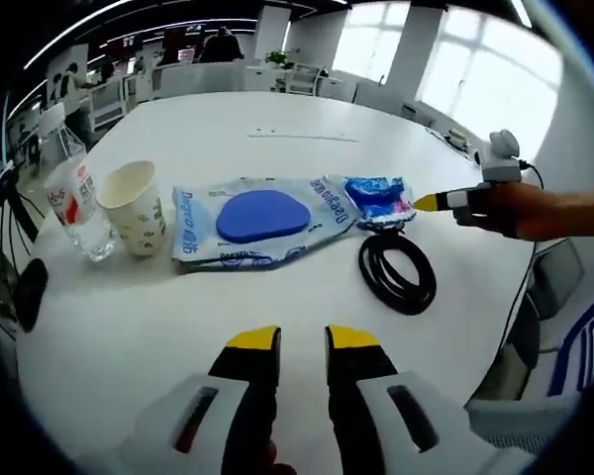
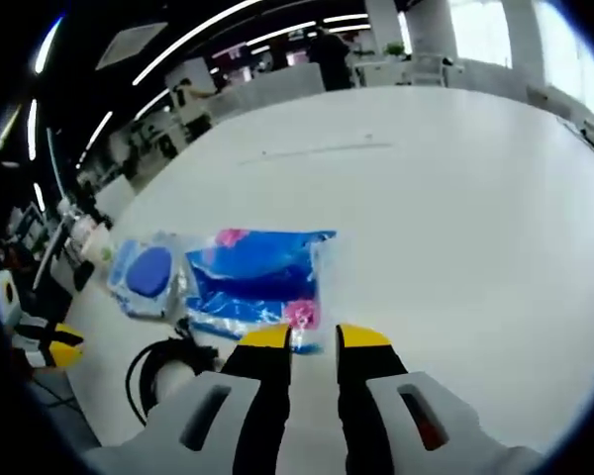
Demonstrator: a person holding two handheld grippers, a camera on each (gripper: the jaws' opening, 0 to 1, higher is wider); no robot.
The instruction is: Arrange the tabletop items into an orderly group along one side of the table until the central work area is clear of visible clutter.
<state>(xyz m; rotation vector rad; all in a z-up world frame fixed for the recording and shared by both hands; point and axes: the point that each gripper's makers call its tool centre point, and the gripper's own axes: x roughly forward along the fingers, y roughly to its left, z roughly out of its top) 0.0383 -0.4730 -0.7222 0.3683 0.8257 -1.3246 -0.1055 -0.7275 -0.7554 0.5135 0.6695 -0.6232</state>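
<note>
At table centre the blue wipes pack [image 2: 260,280] lies long axis left-right, right gripper [image 2: 314,336] nearer with parted, empty jaws at its near edge; left gripper [image 1: 303,339] also parted, well short.

Open office – white table [image 1: 307,129], bright windows [image 1: 475,59], ceiling light strips [image 2: 208,40], desks [image 1: 193,77] behind

I count one water bottle [image 1: 72,196], one paper cup [image 1: 133,207] and one coiled black cable [image 1: 397,271] on my table [image 1: 307,148]. There are two plastic packets: one clear wipes pack [image 1: 262,218] and one smaller blue pouch [image 1: 379,197].
</note>
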